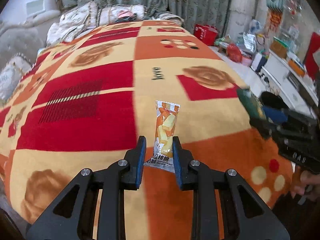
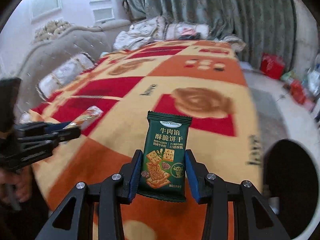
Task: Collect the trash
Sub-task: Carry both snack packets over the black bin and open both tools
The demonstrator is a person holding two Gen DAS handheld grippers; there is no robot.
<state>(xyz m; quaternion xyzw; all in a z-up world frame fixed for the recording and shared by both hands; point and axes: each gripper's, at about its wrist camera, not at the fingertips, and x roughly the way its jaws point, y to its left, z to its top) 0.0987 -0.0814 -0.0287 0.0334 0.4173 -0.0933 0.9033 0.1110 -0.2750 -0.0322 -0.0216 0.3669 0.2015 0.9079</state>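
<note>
With the orange milk-crisp wrapper (image 1: 165, 134) clamped lengthwise in the left gripper (image 1: 159, 156) and the green biscuit packet (image 2: 167, 156) clamped in the right gripper (image 2: 162, 172), the black bin (image 2: 291, 180) off the bed's (image 2: 200, 92) right edge is judged nearer the right gripper.

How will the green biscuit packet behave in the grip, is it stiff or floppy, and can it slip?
The green biscuit packet stands upright between the right gripper's fingers without drooping, so it is probably fairly stiff. It looks small and thin, so likely light. Its glossy film may be slippery, and the biscuits pictured on it could crack under a hard squeeze.
</note>
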